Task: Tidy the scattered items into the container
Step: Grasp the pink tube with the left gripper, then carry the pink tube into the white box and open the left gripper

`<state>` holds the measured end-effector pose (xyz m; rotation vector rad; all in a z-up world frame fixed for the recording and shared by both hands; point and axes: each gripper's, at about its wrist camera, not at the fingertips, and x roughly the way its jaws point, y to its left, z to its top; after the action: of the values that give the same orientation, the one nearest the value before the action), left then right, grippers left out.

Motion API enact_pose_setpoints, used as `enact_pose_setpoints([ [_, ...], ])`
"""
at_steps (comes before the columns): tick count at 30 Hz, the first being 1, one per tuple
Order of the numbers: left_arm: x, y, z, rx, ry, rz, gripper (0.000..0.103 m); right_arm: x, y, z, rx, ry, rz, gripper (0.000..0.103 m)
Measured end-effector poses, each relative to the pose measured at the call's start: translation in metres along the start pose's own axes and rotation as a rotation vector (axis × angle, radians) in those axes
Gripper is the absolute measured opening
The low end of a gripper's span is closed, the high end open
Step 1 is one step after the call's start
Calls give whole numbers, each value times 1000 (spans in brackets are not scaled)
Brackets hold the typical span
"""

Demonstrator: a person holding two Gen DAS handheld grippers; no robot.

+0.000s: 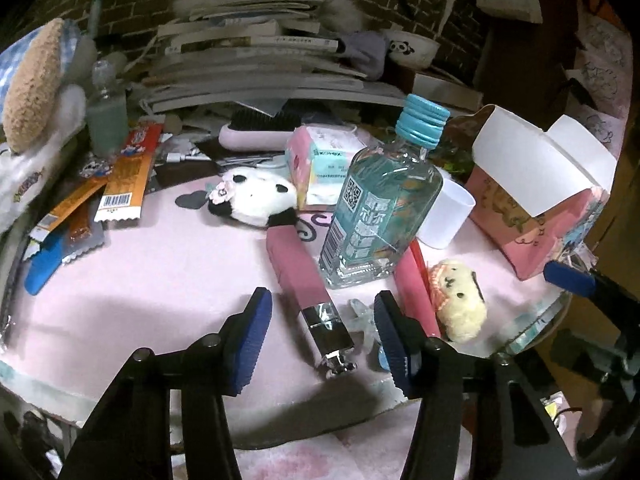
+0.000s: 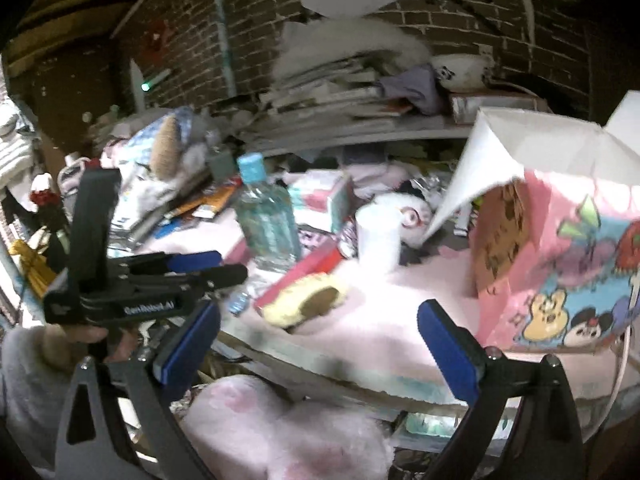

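On the pink mat, a pink stick with a chrome cap [image 1: 308, 292] lies between the fingers of my left gripper [image 1: 323, 300], which is open, its pads clear of the stick. Just beyond stands a clear bottle with a blue cap [image 1: 380, 208] [image 2: 268, 224]. A yellow plush puppy [image 1: 460, 304] [image 2: 304, 300] lies to its right beside a long pink case [image 1: 416, 292]. The container, a pink cartoon bag with white flaps [image 1: 536, 216] [image 2: 560, 272], stands open at the right. My right gripper [image 2: 320, 308] hangs open and empty at the table's near edge, facing the puppy.
A panda plush [image 1: 256, 200], a tissue pack [image 1: 320, 164], a white cup [image 1: 444, 216] and snack packets [image 1: 120, 184] lie around the mat. Stacked books [image 1: 260, 64] and a brick wall close the back. A pink fluffy cushion [image 2: 288, 432] lies below the table edge.
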<state>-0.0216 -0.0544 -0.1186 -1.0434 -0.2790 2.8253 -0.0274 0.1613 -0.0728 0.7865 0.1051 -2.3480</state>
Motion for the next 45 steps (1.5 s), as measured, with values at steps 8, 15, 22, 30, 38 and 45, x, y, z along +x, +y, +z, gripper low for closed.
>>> enact_pose_setpoints([
  [8,2,3,1,-6,6,17,25,9,-6,-7,23,31,18,98],
  [15,4,3,1,20,4,60,14,10,-7,-8,36,37,23,98],
  [22,10,-5,1,69,-19,117,14,11,-9,-10,47,42,18,98],
  [30,12,-6,1,80,-46,128,12,14,-14,-11,70,49,23,98],
  [38,1,-1,4,69,-58,132,12,20,-16,-8,76,42,-18,98],
  [45,-40,6,32,77,-117,124,12,34,-15,4,101,62,-69,98],
])
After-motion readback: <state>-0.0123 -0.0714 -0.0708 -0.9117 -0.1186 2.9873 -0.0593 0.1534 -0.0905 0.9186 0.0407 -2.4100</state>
